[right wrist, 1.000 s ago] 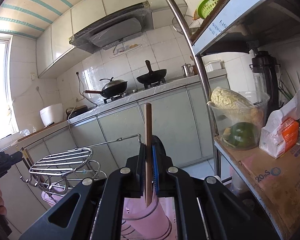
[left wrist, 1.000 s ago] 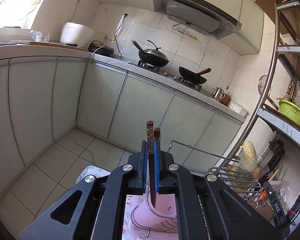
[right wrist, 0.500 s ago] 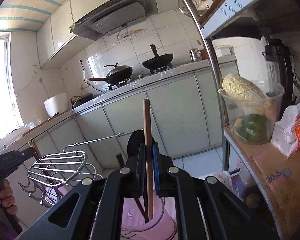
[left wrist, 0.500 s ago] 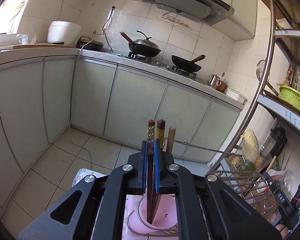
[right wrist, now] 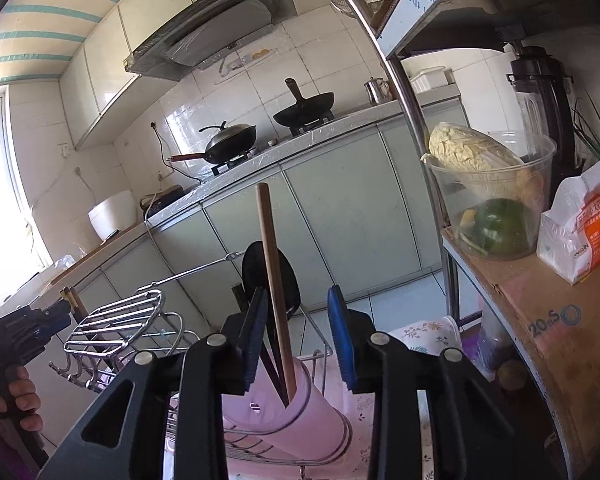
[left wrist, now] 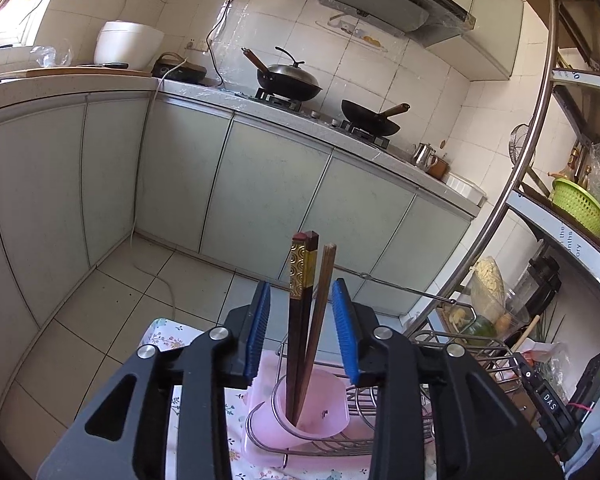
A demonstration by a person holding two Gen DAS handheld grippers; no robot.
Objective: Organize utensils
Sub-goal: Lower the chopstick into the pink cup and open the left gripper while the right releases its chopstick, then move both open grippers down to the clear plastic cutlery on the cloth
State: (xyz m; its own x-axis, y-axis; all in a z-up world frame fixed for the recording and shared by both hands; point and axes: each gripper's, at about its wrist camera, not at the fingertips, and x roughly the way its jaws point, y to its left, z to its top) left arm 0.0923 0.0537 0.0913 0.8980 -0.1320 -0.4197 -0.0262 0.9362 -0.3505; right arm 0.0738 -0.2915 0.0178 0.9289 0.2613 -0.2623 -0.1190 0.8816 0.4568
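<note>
In the left wrist view my left gripper (left wrist: pixel 301 295) has its jaws opening around three upright chopsticks. Two are dark with gold bands (left wrist: pixel 300 280) and one is plain wood (left wrist: pixel 323 280). The blue pads stand clear of them. The sticks rest in a pink cup (left wrist: pixel 324 412) held by a wire ring. In the right wrist view my right gripper (right wrist: pixel 297 296) is also opening. A plain wooden chopstick (right wrist: pixel 272 264) stands free between its pads in the pink cup (right wrist: pixel 304 412), beside a black spoon (right wrist: pixel 290 280). The left gripper (right wrist: pixel 54 316) shows at the far left.
A chrome wire rack (right wrist: pixel 116 320) holds the cup on a floral cloth (left wrist: pixel 160 336). A steel shelf pole (right wrist: pixel 404 92) rises close on the right, with a clear tub of cabbage (right wrist: pixel 488 196) and a tissue pack (right wrist: pixel 580 236) on a carton. Two woks (left wrist: pixel 288 80) sit on the far counter.
Both grippers were shut on chopsticks and have opened. The sticks have gone down into the pink cup and stand there on their own. Both views have tilted slightly downward.
</note>
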